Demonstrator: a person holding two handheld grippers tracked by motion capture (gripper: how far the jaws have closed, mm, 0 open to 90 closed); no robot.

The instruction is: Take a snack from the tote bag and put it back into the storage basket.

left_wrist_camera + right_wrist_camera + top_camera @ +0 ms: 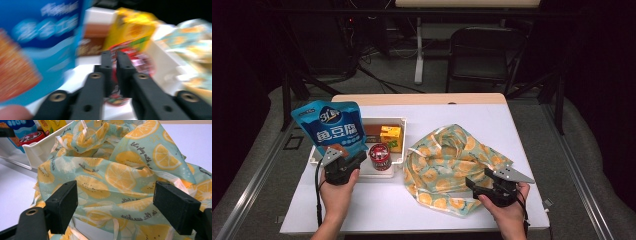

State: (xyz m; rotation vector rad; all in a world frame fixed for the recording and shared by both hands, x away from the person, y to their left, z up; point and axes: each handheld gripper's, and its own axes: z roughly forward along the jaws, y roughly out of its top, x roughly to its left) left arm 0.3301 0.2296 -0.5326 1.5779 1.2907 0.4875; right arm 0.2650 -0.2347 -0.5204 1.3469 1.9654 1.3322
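Above the left end of the white plastic tray (399, 156), my left gripper (343, 158) pinches the bottom edge of the blue foil snack pouch (331, 125), its fingers closed together on it, and the pouch stands upright over that end of the tray. I judge it light, crinkly and slippery, best held by a flat seam. Inside the tray sit a yellow juice carton (391, 137), a brown box (372, 133) and a red-lidded round can (379, 155). Right of the tray lies the soft orange-slice print cloth bag (452, 167), crumpled, limp. My right gripper (479, 181) hangs at its near edge, fingers (62, 205) wide apart, gripping nothing.
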